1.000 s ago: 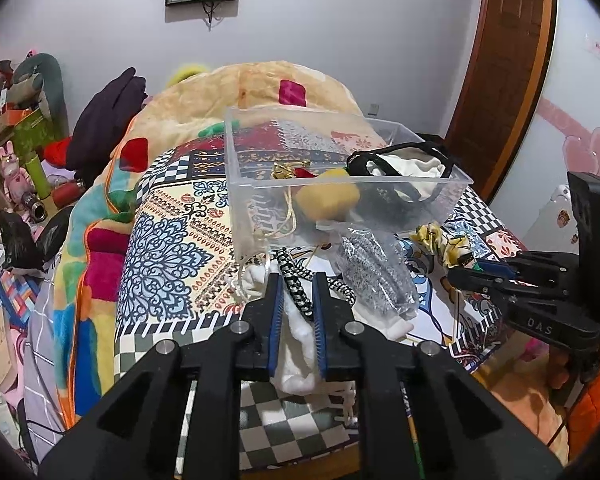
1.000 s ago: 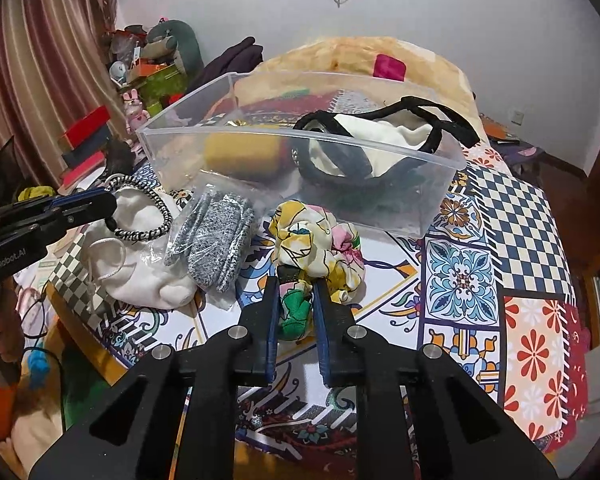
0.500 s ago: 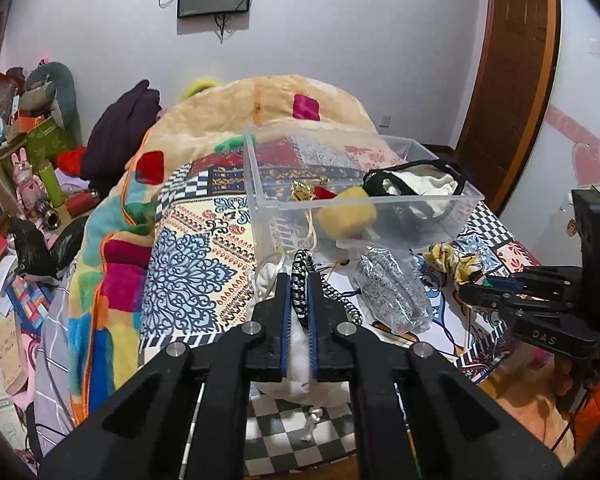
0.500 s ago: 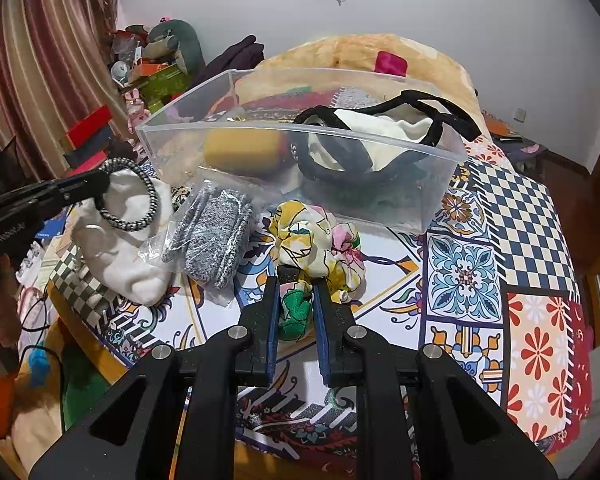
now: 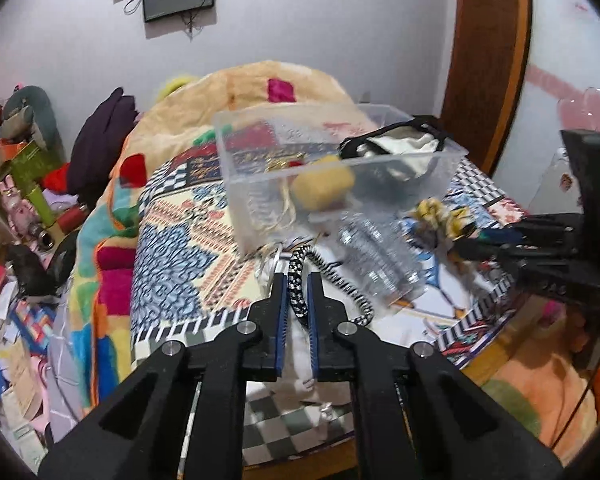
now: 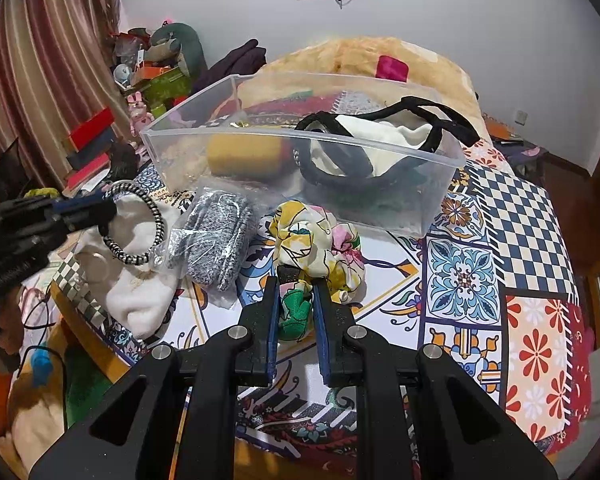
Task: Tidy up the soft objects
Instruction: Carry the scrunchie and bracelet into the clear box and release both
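My left gripper (image 5: pixel 297 278) is shut on a black-and-white braided hair band (image 5: pixel 332 276) and holds it lifted above the white fluffy cloth (image 6: pixel 140 292); the band (image 6: pixel 138 224) also shows in the right wrist view, hanging from that gripper (image 6: pixel 108 216). My right gripper (image 6: pixel 296 276) is shut on a floral scrunchie (image 6: pixel 320 240) with a green part, resting on the patterned bedspread (image 6: pixel 464 276). The clear plastic bin (image 6: pixel 436 156) behind holds a yellow sponge (image 6: pixel 244 154) and a black-and-white garment (image 6: pixel 380 136). A bagged grey knit item (image 6: pixel 220 232) lies in front of the bin.
The bed edge runs close below both grippers. A cluttered shelf with toys and boxes (image 6: pixel 148 76) stands left of the bed. A wooden door (image 5: pixel 484 56) is at the right. A beige blanket (image 6: pixel 364 56) is heaped behind the bin.
My left gripper has closed on the braided hair band and lifted it up off the white cloth. The right gripper has stayed shut on the scrunchie.
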The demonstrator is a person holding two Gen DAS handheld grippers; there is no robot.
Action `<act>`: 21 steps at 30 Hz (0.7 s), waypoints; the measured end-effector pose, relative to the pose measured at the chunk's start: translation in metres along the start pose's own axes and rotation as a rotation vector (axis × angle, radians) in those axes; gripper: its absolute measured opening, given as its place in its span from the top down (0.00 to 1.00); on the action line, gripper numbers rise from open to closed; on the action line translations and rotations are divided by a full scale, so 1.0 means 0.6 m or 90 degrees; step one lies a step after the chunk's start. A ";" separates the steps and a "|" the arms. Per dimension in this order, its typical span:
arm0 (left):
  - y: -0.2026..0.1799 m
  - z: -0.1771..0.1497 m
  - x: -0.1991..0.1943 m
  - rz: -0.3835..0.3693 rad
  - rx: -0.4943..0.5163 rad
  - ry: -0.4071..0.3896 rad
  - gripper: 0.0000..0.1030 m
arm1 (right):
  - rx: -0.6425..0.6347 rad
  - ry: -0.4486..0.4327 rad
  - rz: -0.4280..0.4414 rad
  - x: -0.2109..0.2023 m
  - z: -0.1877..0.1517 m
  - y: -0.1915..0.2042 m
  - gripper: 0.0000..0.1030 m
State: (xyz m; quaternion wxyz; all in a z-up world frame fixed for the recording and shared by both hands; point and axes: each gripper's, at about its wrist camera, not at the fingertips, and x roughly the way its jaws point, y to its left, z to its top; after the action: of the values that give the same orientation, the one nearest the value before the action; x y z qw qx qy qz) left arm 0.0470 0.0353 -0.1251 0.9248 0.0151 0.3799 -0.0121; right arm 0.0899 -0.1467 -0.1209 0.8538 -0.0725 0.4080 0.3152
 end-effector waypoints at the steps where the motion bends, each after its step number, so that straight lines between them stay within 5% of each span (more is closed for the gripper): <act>1: 0.003 -0.002 -0.002 0.000 -0.005 0.001 0.84 | 0.000 0.000 0.000 0.000 0.000 0.000 0.86; 5: 0.016 -0.002 -0.028 -0.010 -0.032 -0.012 0.73 | 0.000 0.002 0.001 0.000 -0.001 -0.001 0.86; 14: -0.034 -0.002 -0.030 -0.095 -0.009 0.004 0.73 | 0.000 0.000 0.001 -0.001 -0.001 0.000 0.86; 21: -0.054 -0.025 0.038 -0.041 0.034 0.064 0.73 | 0.001 -0.006 0.005 -0.006 -0.002 -0.002 0.86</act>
State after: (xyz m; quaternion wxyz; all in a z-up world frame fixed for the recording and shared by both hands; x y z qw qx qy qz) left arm 0.0512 0.0032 -0.1524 0.9030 0.0283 0.4258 -0.0510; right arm 0.0885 -0.1498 -0.1193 0.8544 -0.0687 0.4045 0.3188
